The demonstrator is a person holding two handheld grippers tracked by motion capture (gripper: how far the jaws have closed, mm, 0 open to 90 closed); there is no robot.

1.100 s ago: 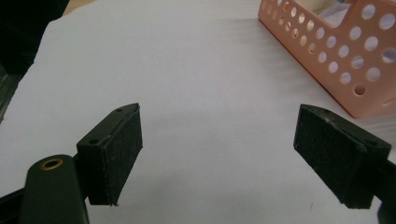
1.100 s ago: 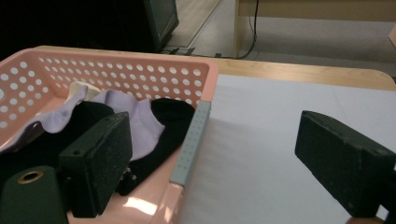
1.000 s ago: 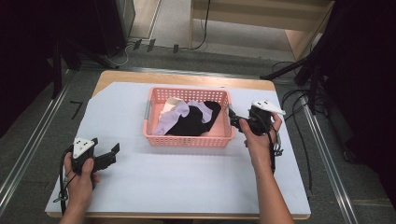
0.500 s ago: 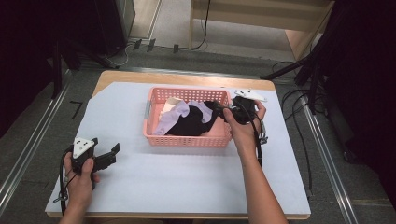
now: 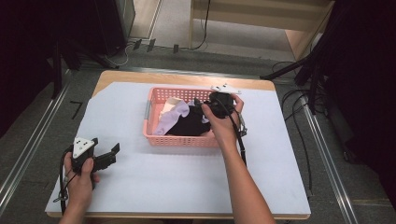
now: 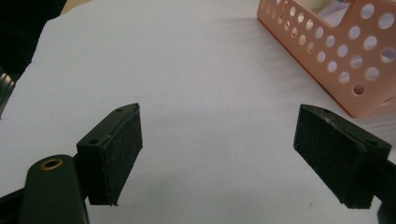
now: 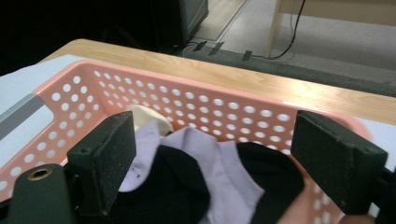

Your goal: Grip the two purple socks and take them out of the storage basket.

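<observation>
A: From the high view, where are the tools?
B: The right tool (image 5: 205,106) hangs over the right end of the pink basket (image 5: 154,137), just above the black cloth (image 5: 191,125) lying inside with a lilac cloth (image 5: 172,119). The left tool (image 5: 111,154) rests on the white sheet (image 5: 154,182) covering the tabletop (image 5: 140,77), well apart from the basket.

A: And the left gripper view?
B: The left tool (image 6: 218,154) is released, jaws wide apart over bare sheet (image 6: 187,70); the basket's corner (image 6: 345,60) sits at upper right.

A: The right gripper view?
B: The right tool (image 7: 212,163) is released too, jaws spread above the black cloth (image 7: 173,191) and lilac cloth (image 7: 224,182) in the basket (image 7: 205,105), gripping nothing. A cream cloth (image 7: 147,119) lies behind them.
</observation>
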